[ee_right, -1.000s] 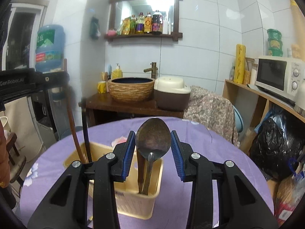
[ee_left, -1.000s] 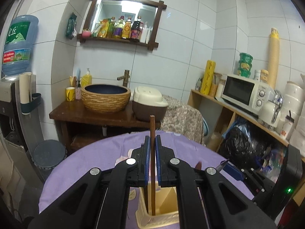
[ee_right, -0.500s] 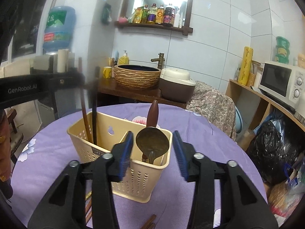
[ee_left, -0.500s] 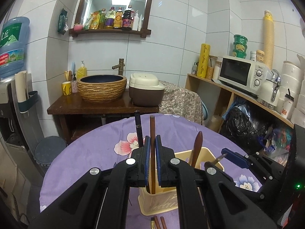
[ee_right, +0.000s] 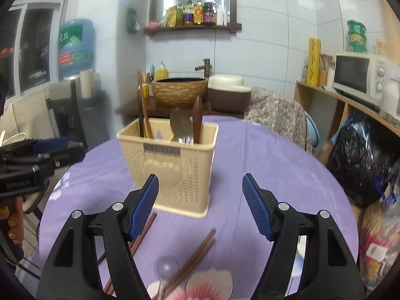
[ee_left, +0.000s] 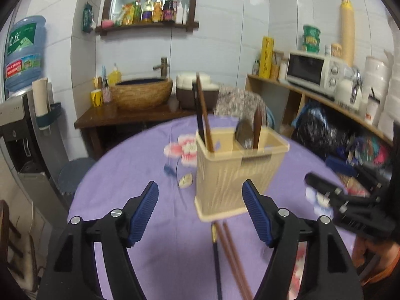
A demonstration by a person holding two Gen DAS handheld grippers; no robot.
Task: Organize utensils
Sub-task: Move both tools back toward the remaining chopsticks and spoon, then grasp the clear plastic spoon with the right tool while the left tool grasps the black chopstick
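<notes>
Now between picks: left gripper [ee_left: 200, 210] and right gripper [ee_right: 200, 206] both wide, empty; utensil caddy [ee_right: 172, 165] part-filled. Next: grab loose chopsticks [ee_right: 192, 257] lower centre of bench [ee_right: 275, 165].

Utensil holder [ee_right: 175, 167] stood on the table [ee_right: 275, 175], w/ two chopsticks [ee_right: 144, 115] upright in its left compartment, spoon [ee_right: 181, 126] & a handled utensil [ee_right: 197, 120] in the right one. Loose chopsticks [ee_left: 232, 257] lay on the table just before the holder, a spoon [ee_right: 165, 267] beside a pair nearer the right wrist camera. Sink counter [ee_right: 160, 107] sat behind the table, microwave shelf [ee_right: 350, 100] to its right.
</notes>
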